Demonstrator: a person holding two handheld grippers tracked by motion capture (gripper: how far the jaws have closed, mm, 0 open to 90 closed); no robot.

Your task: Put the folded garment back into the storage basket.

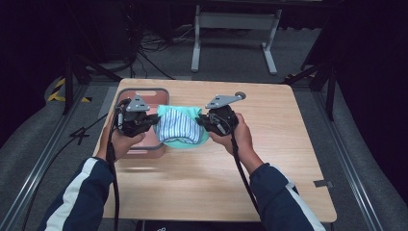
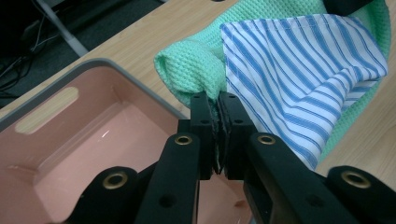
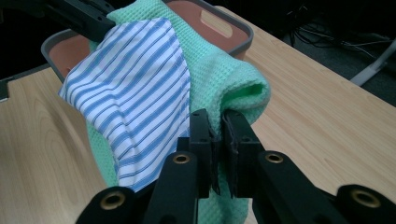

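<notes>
Two handheld grippers hold a cloth bundle up between them.

The left gripper [image 2: 219, 100] and right gripper [image 3: 215, 116] each pinch the mint-green waffle-knit cloth [image 1: 198, 113], wrapped around blue-and-white striped fabric [image 1: 177, 128], beside the pink plastic bin [image 1: 144, 94].

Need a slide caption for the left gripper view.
Left gripper pinches green cloth with striped cloth beside pink bin.

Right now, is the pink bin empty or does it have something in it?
Empty as far as it shows: the pink bin has a bare floor in the left gripper view; the green cloth hangs outside its rim.
</notes>
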